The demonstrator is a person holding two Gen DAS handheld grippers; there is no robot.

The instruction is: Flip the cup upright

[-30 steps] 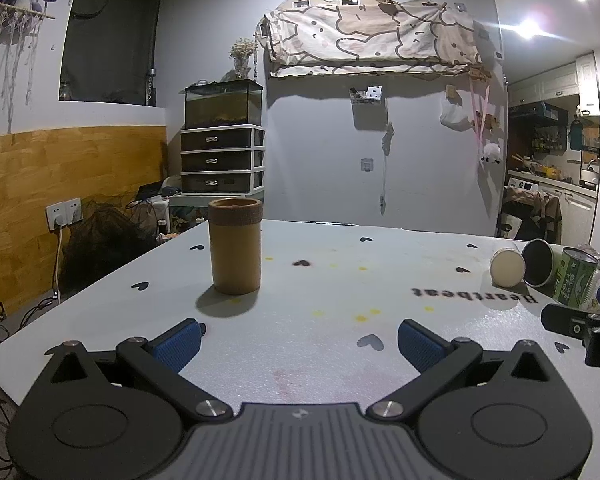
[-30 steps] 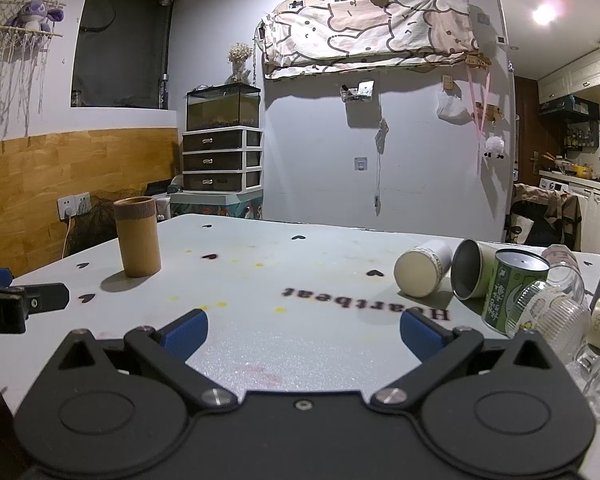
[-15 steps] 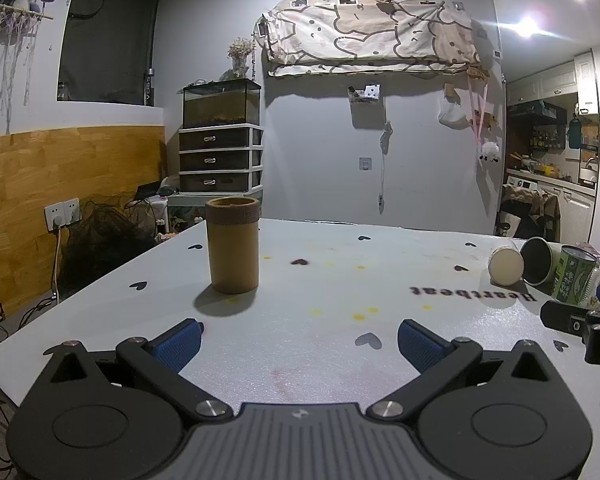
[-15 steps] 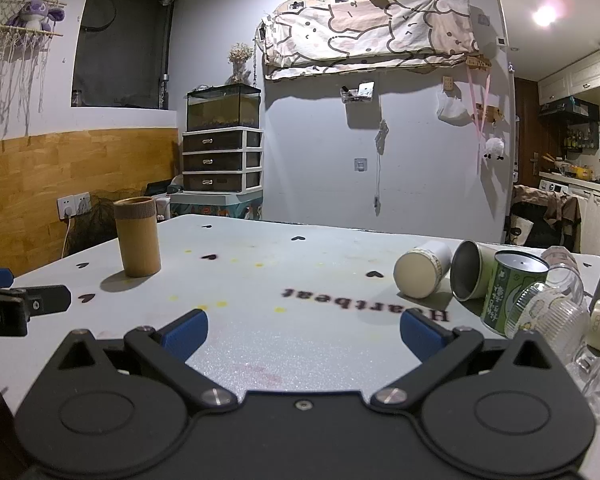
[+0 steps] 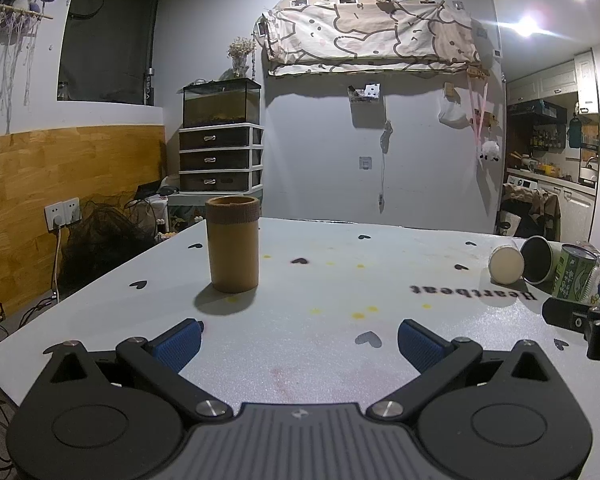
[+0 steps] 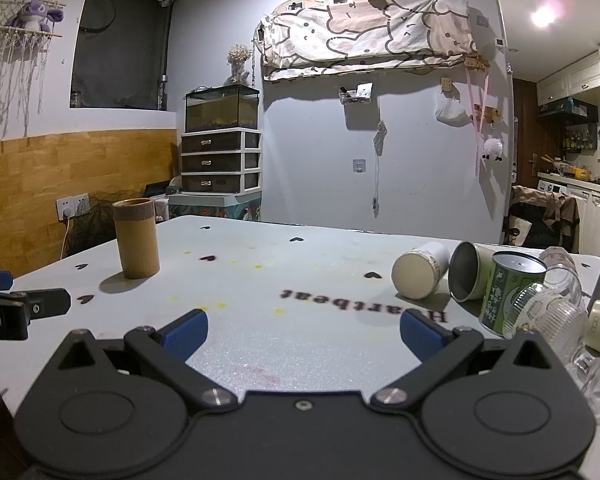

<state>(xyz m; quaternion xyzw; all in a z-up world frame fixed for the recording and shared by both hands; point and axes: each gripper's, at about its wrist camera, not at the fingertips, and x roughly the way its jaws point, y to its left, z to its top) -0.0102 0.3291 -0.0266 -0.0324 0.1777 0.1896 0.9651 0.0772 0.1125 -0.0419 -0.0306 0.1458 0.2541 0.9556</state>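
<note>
Both grippers, left gripper (image 5: 298, 334) and right gripper (image 6: 303, 330), spread and empty; brown cup (image 5: 232, 243) already upright near table's (image 5: 340, 280) left edge, so go for the white cup (image 6: 419, 274) lying near right edge, pinch mid-body, rotate slowly.

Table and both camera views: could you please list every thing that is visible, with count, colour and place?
Table: one, white with black hearts, under everything.
Brown cup: one, standing upright, left side.
White cup: one, lying on its side, right side.
Metal cup: one, silver, lying beside the white cup.
Green can: one, standing, right side.
Clear plastic cups: several, lying at the right edge.
Drawer unit: one, white, behind the table.
Left gripper: open, blue pads.
Right gripper: open, blue pads.
</note>
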